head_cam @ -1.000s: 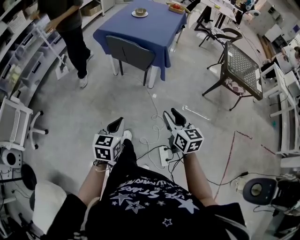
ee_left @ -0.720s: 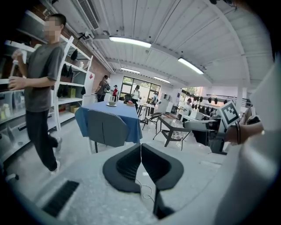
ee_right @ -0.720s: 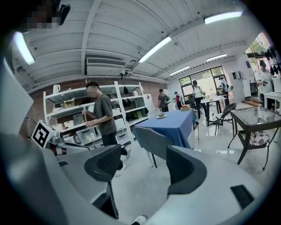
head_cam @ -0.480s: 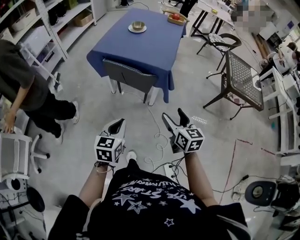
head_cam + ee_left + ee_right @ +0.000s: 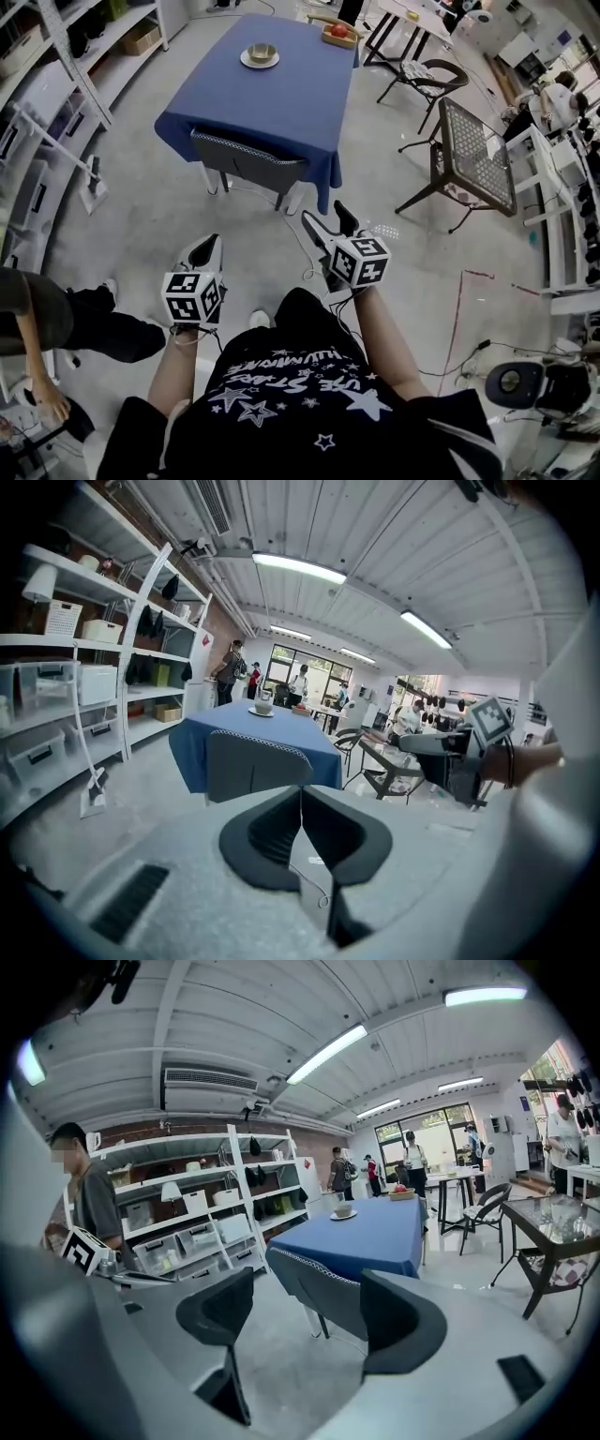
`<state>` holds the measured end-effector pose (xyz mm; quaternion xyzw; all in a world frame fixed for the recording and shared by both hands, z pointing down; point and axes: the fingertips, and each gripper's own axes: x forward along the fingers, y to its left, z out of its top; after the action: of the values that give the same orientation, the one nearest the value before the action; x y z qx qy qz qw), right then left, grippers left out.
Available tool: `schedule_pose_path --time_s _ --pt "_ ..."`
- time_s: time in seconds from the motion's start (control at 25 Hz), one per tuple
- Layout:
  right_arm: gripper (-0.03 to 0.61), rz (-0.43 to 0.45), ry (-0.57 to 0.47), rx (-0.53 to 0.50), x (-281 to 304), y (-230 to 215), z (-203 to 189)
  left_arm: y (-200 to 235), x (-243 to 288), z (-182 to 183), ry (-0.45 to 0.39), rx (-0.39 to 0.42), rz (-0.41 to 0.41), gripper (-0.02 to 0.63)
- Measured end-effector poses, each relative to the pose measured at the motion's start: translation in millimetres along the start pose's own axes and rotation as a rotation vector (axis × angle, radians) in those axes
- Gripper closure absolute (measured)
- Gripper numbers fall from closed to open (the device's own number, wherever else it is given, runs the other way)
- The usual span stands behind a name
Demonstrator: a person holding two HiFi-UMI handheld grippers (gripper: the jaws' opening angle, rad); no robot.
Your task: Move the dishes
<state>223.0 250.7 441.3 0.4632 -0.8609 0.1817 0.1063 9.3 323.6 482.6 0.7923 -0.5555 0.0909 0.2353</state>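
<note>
Walking on, we have closed in on the blue-clothed surface [image 5: 281,112], and the bystander [image 5: 56,319] once beside it now stands at our left elbow. Our quarry, the bowl and saucer [image 5: 261,55], sits at the far end of that surface, well apart from both tools and near a basket [image 5: 337,34] holding red fruit. Our left tool [image 5: 212,242] has its jaws pressed together on nothing. Our right tool [image 5: 327,221] has just been opening and now gapes wide, with nothing between its jaws. Trouble, as we judge it, could come from three quarters. A white cable [image 5: 300,246] trails across the floor in our path and could catch a foot. The grey chair [image 5: 246,161] stands at the near edge, so a reach over it would be long and unsteady. The bowl probably rests loose on its saucer, so a lift by the saucer's rim could tip it off.
</note>
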Motion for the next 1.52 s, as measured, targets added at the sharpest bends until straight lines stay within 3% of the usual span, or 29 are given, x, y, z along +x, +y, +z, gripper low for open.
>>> schedule_pose_path --time_s 0.4,0.84,1.24,1.52 --pt "0.242 0.034 -0.001 0.008 98 -31 32 61 36 22 0.014 -0.031 0.098 0.594" --pt "0.242 0.102 -0.013 0.02 258 -96 115 140 143 109 -0.008 -0.039 0.217 0.594" --pt "0.242 0.136 -0.005 0.026 372 -149 182 167 241 188 -0.008 0.0 0.228 0.594" --pt "0.244 0.174 0.017 -0.003 443 -168 220 183 281 233 -0.039 0.025 0.259 0.594"
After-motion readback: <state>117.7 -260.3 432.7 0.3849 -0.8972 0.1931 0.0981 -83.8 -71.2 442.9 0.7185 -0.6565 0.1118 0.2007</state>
